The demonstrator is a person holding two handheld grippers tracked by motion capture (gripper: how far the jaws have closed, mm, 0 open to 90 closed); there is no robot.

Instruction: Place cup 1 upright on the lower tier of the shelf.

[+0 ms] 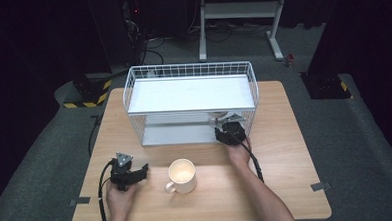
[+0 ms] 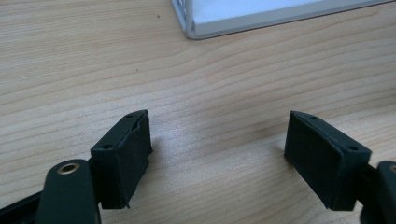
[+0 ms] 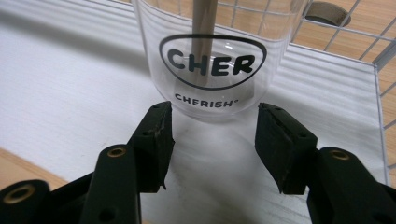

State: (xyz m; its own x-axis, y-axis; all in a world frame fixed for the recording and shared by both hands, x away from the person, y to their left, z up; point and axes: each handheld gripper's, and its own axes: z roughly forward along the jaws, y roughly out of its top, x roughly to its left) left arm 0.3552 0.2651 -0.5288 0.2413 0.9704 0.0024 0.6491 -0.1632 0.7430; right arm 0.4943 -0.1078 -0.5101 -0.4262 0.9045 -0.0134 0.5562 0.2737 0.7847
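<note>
Glass (image 3: 212, 56) stands just beyond right gripper (image 3: 212, 140), untouched, on shelf (image 3: 70, 102).

Clear glass tumbler (image 3: 212, 56), upright on the rack's lower white shelf (image 3: 70, 107). Black oval logo "CHER", with "CHERISH" beneath, faces the right gripper's fingers (image 3: 156, 140). Its base sits just beyond the fingertips, centred between them.

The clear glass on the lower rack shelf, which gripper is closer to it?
The right. The right gripper sits at the base of the clear glass on the lower shelf, jaws either side. The left gripper rests on the table, well short of the rack.
</note>
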